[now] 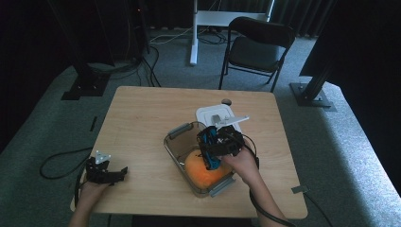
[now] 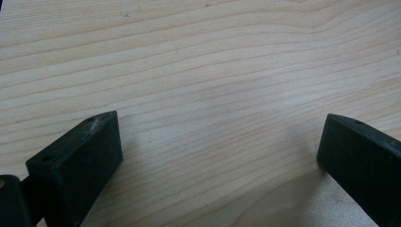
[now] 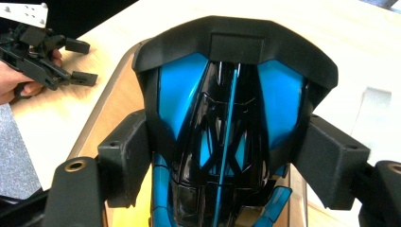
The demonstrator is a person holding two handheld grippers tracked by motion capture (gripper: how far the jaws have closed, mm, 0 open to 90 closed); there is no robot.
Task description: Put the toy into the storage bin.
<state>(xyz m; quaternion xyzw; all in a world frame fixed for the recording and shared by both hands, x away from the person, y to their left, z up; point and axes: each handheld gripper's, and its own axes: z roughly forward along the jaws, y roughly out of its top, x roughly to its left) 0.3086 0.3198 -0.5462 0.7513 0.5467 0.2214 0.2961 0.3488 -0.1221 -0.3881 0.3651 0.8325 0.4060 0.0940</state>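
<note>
While the right gripper [image 1: 211, 152] hangs over the clear container [image 1: 176, 149], its jaws are clamped on a black and blue toy [image 1: 209, 144], one pad on each flank. Right gripper view: toy [image 3: 230, 118] sits squarely between the two black pads, glossy black centre with blue panels, a matte black piece across its top edge; pads [image 3: 124, 156] press its sides, jaws held wide by the toy's width. Toy is in the grip, above the container interior, not resting on the tabletop [image 1: 142, 123].

Container: transparent, rectangular, grey clip handles at two ends, sits right of centre on the tabletop. An orange round object [image 1: 203, 172] lies inside it, at the near end, just below the toy and gripper in the high view. White lid [image 1: 213, 113] lies flat on the tabletop, just behind the container, touching or nearly so, cannot tell which.

Left gripper [image 1: 118, 173] rests low at the near-left corner of the tabletop, well apart from the container. Left gripper view: jaws spread wide, bare wood grain between them, nothing held. Same gripper [image 3: 78, 61] also appears in the right gripper view, top left, in the person's hand, jaws apart.

A black folding chair [image 1: 255, 47] stands on the carpet beyond the tabletop.
</note>
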